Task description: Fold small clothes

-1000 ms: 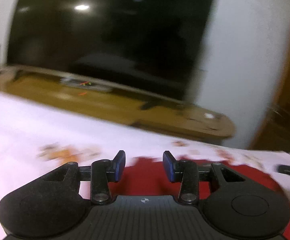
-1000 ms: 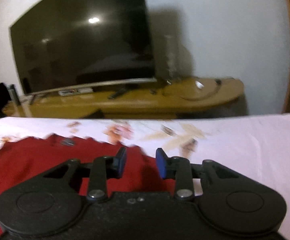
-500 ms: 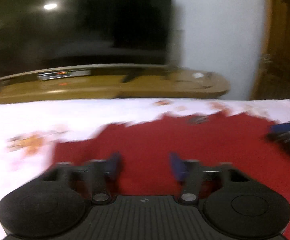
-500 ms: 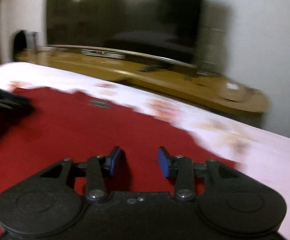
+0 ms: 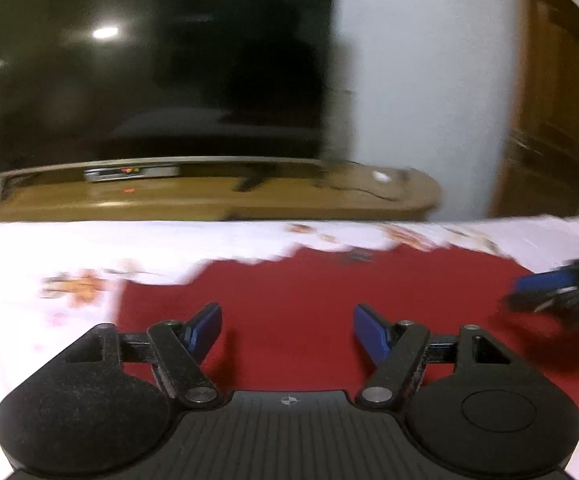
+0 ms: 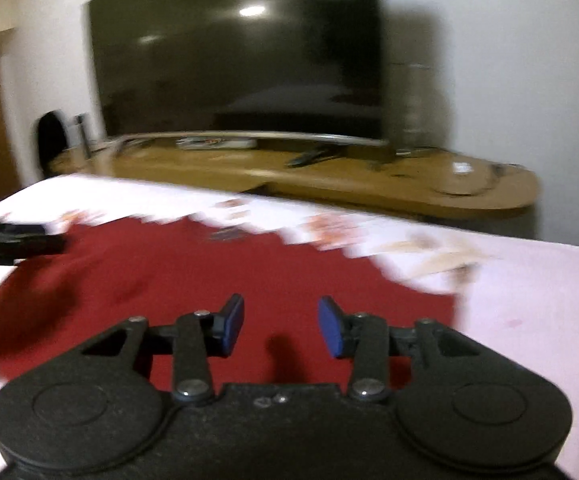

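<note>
Both the left gripper (image 5: 287, 330) and right gripper (image 6: 281, 326) are being held spread, empty, over the red garment (image 5: 309, 292) on the bed (image 5: 89, 248).

A white sheet (image 5: 169, 248) with faint orange flower prints covers the surface, perhaps a bed, though blur makes that hard to confirm. A red garment (image 5: 309, 304) lies spread flat on it, its far edge ragged against the white. In the right wrist view the same garment (image 6: 217, 272) reaches the sheet's (image 6: 529, 300) left side, with bare white cloth to its right. A small dark mark, maybe a label (image 6: 225, 235), sits near the garment's far edge.
</note>
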Available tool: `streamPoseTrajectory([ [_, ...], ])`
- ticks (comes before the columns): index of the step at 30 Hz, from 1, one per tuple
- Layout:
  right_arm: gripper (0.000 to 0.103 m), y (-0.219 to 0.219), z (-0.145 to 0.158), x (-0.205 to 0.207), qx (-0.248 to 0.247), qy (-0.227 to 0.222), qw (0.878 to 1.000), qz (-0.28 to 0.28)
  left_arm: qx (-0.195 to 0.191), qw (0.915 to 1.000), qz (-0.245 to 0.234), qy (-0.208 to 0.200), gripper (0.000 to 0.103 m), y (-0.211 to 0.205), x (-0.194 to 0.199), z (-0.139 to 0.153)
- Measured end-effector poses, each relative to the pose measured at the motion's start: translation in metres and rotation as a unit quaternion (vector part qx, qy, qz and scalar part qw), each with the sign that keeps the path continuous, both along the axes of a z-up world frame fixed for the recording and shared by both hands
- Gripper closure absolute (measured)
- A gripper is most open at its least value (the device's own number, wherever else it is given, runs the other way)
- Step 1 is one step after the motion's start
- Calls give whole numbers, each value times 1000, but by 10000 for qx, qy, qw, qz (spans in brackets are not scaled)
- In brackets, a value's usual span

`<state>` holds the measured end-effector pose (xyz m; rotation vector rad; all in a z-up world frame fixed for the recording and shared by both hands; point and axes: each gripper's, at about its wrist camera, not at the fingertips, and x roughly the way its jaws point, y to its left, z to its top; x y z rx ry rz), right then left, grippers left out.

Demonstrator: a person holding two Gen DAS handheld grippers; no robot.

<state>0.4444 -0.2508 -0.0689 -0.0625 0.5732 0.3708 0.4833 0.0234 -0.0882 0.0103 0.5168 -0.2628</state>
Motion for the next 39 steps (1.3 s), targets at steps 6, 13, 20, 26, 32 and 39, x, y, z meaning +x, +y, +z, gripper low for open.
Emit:
streamPoseTrajectory([
  [6,44,62,-31,-25,-818,219,9938,719,374,9986,77,360,31,-3,-12,-35],
  [13,53,-19,-29,-43,-1007,288,9943,-212,437,9973,347,479,31,47,-31,-33],
  [20,64,-12,-5,-69,-376,137,9986,-332,235,9988,268,325,31,4,-48,-9],
  [26,63,22,-25,-77,-472,387,9980,-162,348,9959,435,718,31,-15,-46,-32],
  [32,61,17,-33,-75,-474,469,9976,-203,397,9961,419,673,31,-18,-57,-33],
  [39,60,8,-33,-77,-602,459,9969,-233,440,9962,344,665,31,-5,-67,-32],
])
